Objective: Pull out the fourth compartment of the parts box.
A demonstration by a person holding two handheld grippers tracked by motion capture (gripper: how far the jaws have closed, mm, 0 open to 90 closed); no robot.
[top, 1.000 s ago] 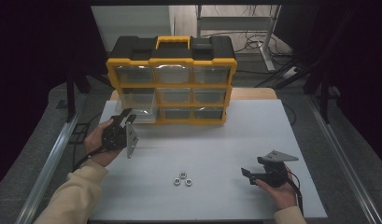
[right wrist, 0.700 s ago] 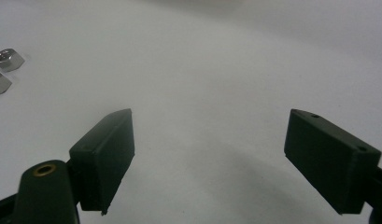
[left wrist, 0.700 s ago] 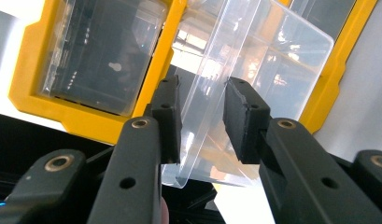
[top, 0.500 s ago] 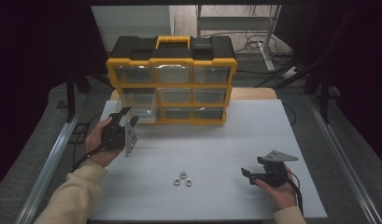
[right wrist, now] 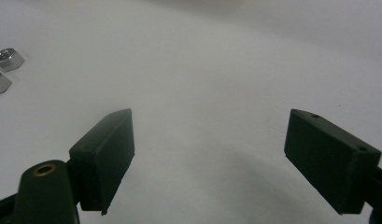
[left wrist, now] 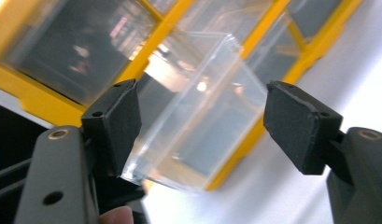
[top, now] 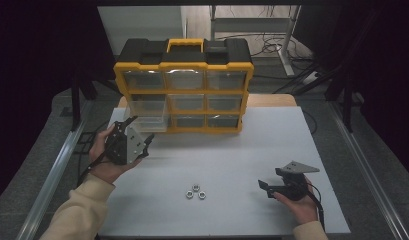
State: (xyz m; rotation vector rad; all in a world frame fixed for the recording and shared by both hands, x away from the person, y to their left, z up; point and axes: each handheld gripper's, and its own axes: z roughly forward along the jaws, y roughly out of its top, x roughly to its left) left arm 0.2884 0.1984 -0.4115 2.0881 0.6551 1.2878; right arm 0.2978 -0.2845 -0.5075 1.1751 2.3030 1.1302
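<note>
White table [top: 272, 145]: clear drawer [left wrist: 198, 112] betw. open left tool [left wrist: 202, 126] pads, untouched.

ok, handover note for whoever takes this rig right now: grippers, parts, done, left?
Left gripper: jaws have just been opening, now wide, nothing gripped, in front of the clear drawer.
Right gripper: open, low over the white table, nothing between the jaws.
Drawer: pulled partway out of the yellow organizer, left column.
Three nuts: loose on the table.
Done: drawer opened.
Left: probably nuts into drawer, then close it.
</note>
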